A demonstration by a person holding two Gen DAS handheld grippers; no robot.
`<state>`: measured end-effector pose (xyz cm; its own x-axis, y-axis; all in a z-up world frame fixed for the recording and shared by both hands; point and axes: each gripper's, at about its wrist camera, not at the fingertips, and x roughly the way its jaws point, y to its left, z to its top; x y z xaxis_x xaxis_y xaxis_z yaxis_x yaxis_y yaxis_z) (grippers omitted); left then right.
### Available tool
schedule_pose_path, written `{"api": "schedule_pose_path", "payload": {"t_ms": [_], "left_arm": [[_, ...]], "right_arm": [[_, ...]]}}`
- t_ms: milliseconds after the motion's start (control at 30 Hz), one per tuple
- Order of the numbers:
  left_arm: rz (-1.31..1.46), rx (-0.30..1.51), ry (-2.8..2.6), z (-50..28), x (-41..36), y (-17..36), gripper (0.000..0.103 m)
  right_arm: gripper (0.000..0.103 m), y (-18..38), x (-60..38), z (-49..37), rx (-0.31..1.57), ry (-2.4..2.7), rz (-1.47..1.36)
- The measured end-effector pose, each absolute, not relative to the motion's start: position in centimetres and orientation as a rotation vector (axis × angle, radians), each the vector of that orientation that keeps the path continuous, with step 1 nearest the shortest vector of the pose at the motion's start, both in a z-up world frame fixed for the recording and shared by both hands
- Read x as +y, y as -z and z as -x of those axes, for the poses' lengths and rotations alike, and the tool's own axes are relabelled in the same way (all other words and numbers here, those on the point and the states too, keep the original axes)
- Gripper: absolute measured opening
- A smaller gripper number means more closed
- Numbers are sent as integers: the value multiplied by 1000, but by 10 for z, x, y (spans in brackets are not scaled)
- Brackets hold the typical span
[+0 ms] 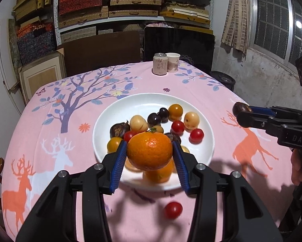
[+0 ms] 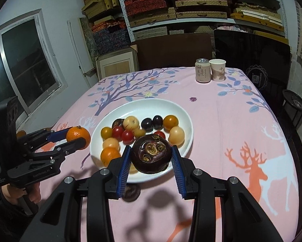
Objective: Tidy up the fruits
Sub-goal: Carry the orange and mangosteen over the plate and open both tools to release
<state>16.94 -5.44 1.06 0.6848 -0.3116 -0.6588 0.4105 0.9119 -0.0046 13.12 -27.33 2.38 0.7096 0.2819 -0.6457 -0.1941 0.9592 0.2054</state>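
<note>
While the left tool (image 1: 150,151) clamps a glossy orange mandarin (image 1: 150,150), the right tool (image 2: 151,156) grips a dark chestnut (image 2: 151,155)

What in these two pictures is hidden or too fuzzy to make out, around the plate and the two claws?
- Left wrist view: the near fruits on the white plate sit hidden behind the mandarin clamped in the left gripper.
- Right wrist view: the dark round fruit in the right gripper covers part of the plate.
- A dark object on the cloth is blurred, half behind a finger.
- Can lettering is too small.
</note>
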Motion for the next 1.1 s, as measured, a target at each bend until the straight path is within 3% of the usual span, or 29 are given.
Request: {"api": "schedule_pose_path", "payload": {"t_ms": [267, 667, 700, 800, 833, 1033, 1100], "left_arm": [[-143, 794, 384, -229, -71, 19, 45], [-148, 819, 382, -250, -78, 39, 46], [-150, 818, 379, -251, -79, 39, 48], [-133, 796, 369, -249, -76, 34, 73], [-130, 776, 362, -245, -73, 30, 76], [-121, 751, 392, -208, -53, 19, 81], [-121, 750, 407, -188, -48, 21, 84]], "right_arm": [[40, -4, -257, -199, 800, -257, -107], [41, 29, -245, -242, 850, -250, -132], [42, 29, -246, -243, 842, -264, -146], [51, 28, -251, -245, 839, -281, -189], [52, 26, -254, -242, 829, -271, -189], [53, 14, -272, -199, 791, -275, -247], [61, 19, -278, -172, 797, -290, -288]]}}
